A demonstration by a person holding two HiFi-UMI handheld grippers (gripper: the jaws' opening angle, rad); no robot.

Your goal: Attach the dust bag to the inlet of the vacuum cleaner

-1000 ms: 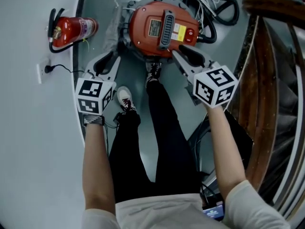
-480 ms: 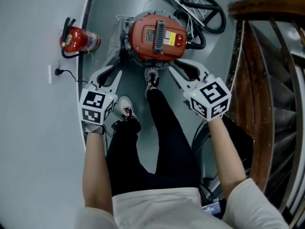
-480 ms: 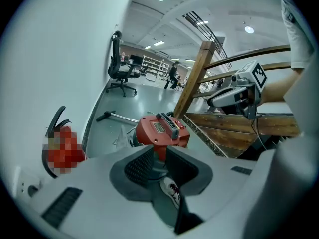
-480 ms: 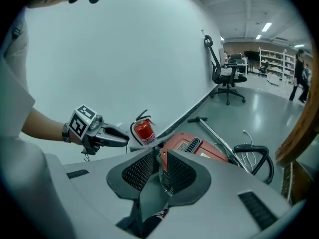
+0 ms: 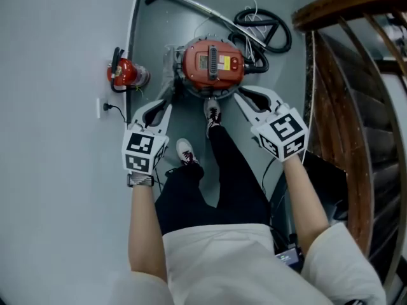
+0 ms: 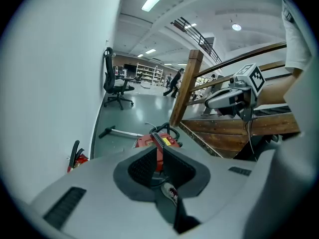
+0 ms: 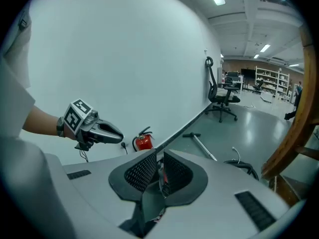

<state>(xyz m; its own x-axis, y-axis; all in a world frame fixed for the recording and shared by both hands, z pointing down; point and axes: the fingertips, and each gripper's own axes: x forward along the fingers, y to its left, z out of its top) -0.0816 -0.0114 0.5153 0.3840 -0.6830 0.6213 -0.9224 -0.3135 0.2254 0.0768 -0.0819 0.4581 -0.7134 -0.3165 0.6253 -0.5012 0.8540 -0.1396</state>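
The person stands on a grey floor (image 5: 172,18) with a gripper in each hand, both pointed down and forward at the red vacuum cleaner (image 5: 212,64), which sits on the floor at twelve o'clock, just beyond the toe of the forward shoe (image 5: 213,112). The left gripper (image 5: 162,105) hangs in the air at about eight o'clock from the vacuum, clear of it. Its fingers (image 6: 142,166) have just been closing and now stand with only a narrow slit between them, and nothing is in that slit. The right gripper (image 5: 247,94) hangs at about four o'clock from the vacuum, also apart from it. Its fingers (image 7: 142,171) have likewise just been closing and are nearly together, again pinching nothing. Some pale rumpled material (image 5: 170,65) lies against the vacuum's nine o'clock side, though I cannot tell what it is. A black hose (image 5: 264,30) is coiled at the vacuum's one o'clock, and a wand (image 5: 191,2) lies on the floor at eleven. A red fire extinguisher (image 5: 127,75) stands by the white wall (image 5: 57,75) at nine o'clock, near a wall socket (image 5: 102,107). A wooden stair rail (image 5: 331,75) runs along the three o'clock side.
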